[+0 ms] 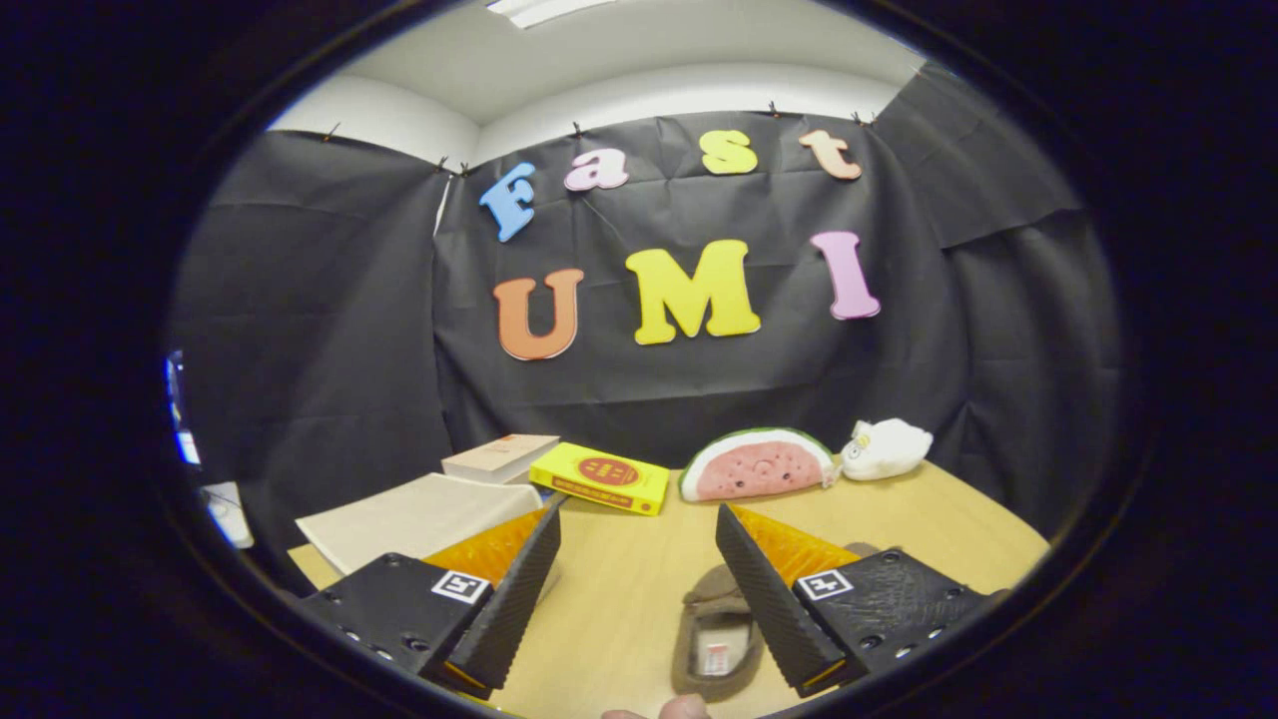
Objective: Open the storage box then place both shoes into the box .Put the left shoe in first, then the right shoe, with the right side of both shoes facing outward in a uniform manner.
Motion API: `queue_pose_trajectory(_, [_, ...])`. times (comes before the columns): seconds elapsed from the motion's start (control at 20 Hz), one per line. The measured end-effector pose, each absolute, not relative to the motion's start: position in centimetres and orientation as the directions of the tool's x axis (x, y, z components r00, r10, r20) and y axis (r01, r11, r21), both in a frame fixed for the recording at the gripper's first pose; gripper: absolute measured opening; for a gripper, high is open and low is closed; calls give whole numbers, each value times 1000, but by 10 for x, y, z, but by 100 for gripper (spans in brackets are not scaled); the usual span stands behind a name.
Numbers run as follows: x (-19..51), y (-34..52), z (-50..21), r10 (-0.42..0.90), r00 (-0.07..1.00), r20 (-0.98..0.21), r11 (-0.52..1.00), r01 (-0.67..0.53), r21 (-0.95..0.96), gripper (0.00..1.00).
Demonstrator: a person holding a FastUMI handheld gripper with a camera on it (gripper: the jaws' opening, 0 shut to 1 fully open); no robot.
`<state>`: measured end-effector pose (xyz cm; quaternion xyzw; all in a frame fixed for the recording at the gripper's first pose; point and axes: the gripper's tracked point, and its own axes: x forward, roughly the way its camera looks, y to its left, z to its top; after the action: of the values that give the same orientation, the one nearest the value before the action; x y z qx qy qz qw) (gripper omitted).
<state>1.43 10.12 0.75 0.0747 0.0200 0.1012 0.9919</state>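
Gripper: black two-finger gripper [637,589], low centre of the frame, fingers spread wide, grasping nothing.
Shoe: brown suede slipper [714,639], lower centre-right on the light wooden table [619,599], beside the right finger, partly hidden.
Box: flat beige storage box [414,519], lower left, behind the left finger.
Beyond: yellow book [601,477], watermelon-slice plush [756,465], white plush [887,448].
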Motion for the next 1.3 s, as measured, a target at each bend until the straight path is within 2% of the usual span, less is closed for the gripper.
queue_pose_trajectory(0.25, [24,163,-7,372,925,-82,901,-339,271,96])
queue_pose_trajectory(0.5, [39,213,-30,493,861,-126,819,-410,401,96])
queue_pose_trajectory(0.95, [53,249,-79,598,781,-182,686,-381,620,95])
queue_pose_trajectory(1.3, [53,264,-88,680,710,-183,564,-346,750,96])
